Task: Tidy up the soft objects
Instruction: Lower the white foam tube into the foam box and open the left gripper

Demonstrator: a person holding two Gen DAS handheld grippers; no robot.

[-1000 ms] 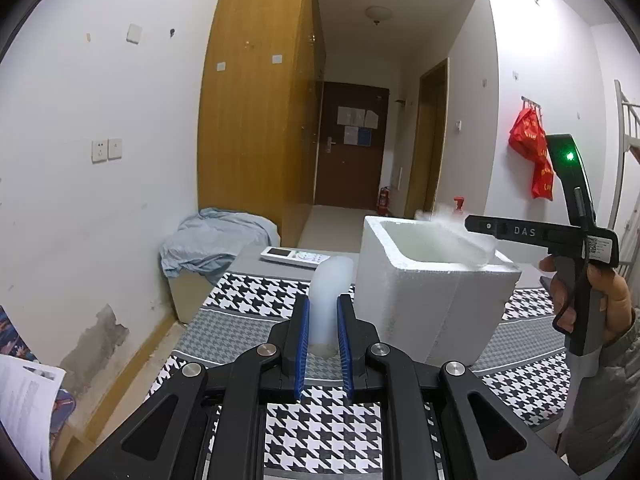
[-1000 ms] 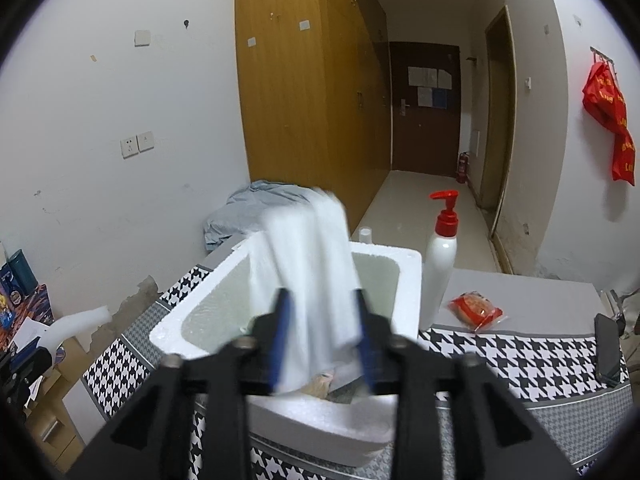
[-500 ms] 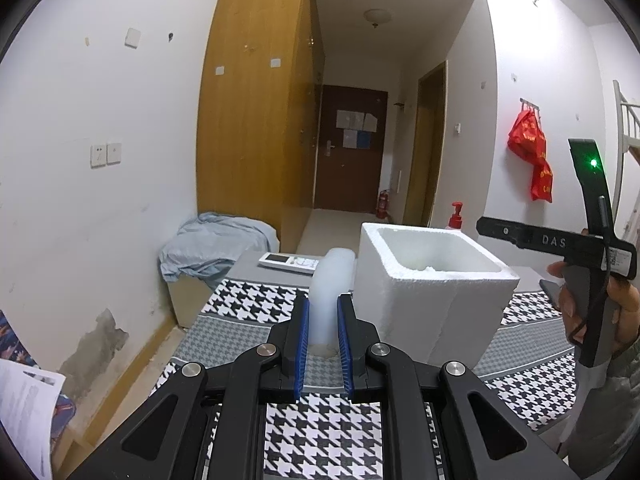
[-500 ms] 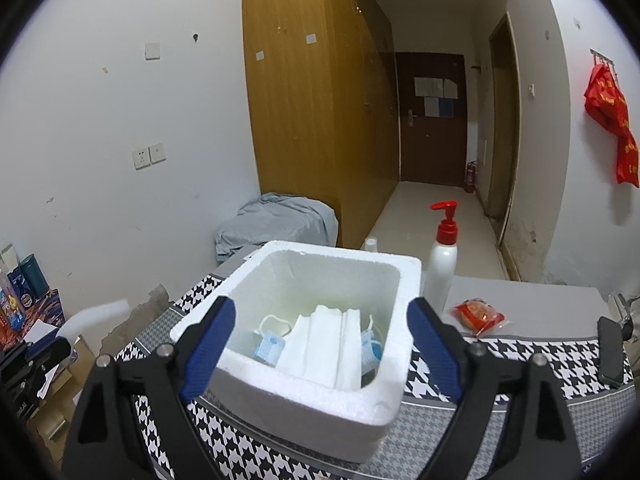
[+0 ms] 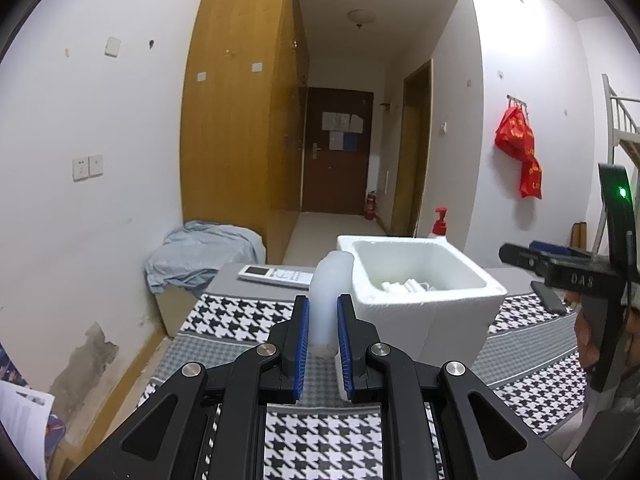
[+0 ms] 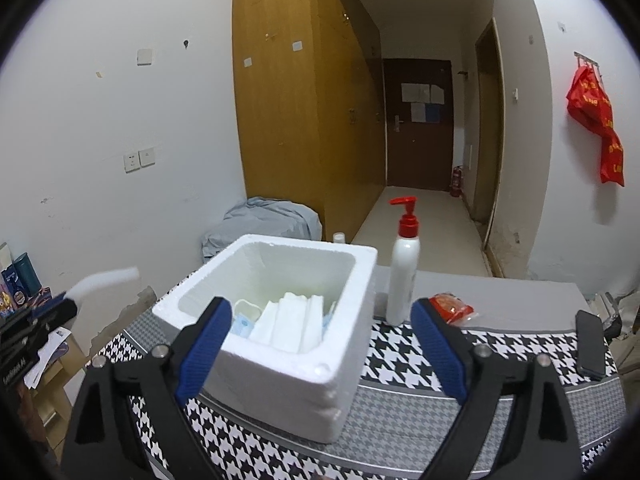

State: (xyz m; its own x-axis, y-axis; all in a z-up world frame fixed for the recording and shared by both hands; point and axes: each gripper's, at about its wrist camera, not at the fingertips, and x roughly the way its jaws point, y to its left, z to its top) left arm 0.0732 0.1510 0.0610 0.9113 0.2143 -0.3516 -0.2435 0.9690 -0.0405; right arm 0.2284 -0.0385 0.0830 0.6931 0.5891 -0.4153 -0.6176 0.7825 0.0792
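Note:
A white foam box (image 6: pixel 280 376) stands on the houndstooth tablecloth (image 6: pixel 404 352); it also shows in the left wrist view (image 5: pixel 436 308). Inside lie a folded white cloth (image 6: pixel 290 322) and a blue face mask (image 6: pixel 240 326). My right gripper (image 6: pixel 320 348) is open and empty, above the box's near side. My left gripper (image 5: pixel 322 332) is shut on a soft white foam piece (image 5: pixel 330 292), held above the table left of the box. That foam piece shows at the left edge of the right wrist view (image 6: pixel 106 280).
A white pump bottle with a red top (image 6: pixel 404 276) stands right of the box, with a red packet (image 6: pixel 450 308) and a black phone (image 6: pixel 590 344) further right. A white remote (image 5: pixel 276 274) lies behind the left gripper. A blue-grey cloth heap (image 5: pixel 200 254) lies by the wall.
My right gripper opened and let the folded white cloth drop into the foam box, then drew back and up. My left gripper kept its hold on the foam piece and rose slightly.

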